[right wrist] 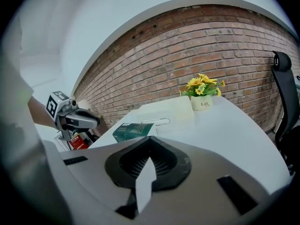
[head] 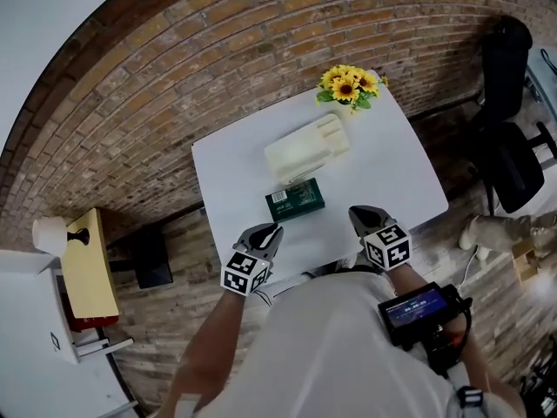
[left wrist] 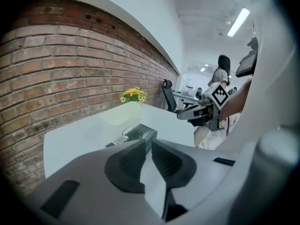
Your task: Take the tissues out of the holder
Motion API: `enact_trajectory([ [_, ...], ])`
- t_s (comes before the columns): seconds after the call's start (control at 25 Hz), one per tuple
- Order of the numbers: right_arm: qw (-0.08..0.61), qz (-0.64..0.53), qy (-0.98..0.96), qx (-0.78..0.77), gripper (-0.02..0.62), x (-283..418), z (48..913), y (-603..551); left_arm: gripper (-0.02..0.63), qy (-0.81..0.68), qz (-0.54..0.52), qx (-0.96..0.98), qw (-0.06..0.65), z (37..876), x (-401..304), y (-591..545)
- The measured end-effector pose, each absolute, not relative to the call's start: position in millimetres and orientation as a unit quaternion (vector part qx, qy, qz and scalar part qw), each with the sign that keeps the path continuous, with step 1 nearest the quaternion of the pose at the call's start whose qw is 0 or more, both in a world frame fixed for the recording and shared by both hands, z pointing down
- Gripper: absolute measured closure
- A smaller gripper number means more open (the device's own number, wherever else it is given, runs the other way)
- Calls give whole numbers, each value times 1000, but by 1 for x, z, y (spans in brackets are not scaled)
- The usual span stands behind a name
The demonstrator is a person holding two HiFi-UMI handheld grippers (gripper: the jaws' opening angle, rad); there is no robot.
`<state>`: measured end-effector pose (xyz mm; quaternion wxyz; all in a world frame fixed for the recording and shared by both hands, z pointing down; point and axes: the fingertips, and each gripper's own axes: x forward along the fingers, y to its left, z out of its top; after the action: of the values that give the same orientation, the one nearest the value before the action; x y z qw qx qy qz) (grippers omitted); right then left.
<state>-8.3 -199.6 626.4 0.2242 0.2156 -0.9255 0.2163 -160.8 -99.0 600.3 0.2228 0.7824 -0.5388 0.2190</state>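
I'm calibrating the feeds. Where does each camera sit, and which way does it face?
Head view: on the head, steeply down at the table; forearms, left claw, right claw show.
Left gripper view: on left claw, across the table; own jaws, right claw show.
Right gripper view: on right claw, toward the brick wall; own jaws, left claw show.
Shared: all see the green pack.

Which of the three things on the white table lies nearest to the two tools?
The dark green pack, on the near side; the cream holder lies behind it, and the sunflower pot stands at the far corner.
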Motion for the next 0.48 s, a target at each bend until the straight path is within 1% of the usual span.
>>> enact_trajectory([
  [0.08, 221, 208, -929, 210, 589, -15, 621, -193, 591, -556, 195, 776, 225, 597, -161, -88],
  [0.12, 219, 202, -932, 206, 589, -18, 617, -190, 598, -562, 188, 774, 225, 596, -161, -83],
  [0.48, 202, 166, -947, 189, 589, -35, 583, -162, 598, -594, 130, 758, 236, 589, -179, -53],
])
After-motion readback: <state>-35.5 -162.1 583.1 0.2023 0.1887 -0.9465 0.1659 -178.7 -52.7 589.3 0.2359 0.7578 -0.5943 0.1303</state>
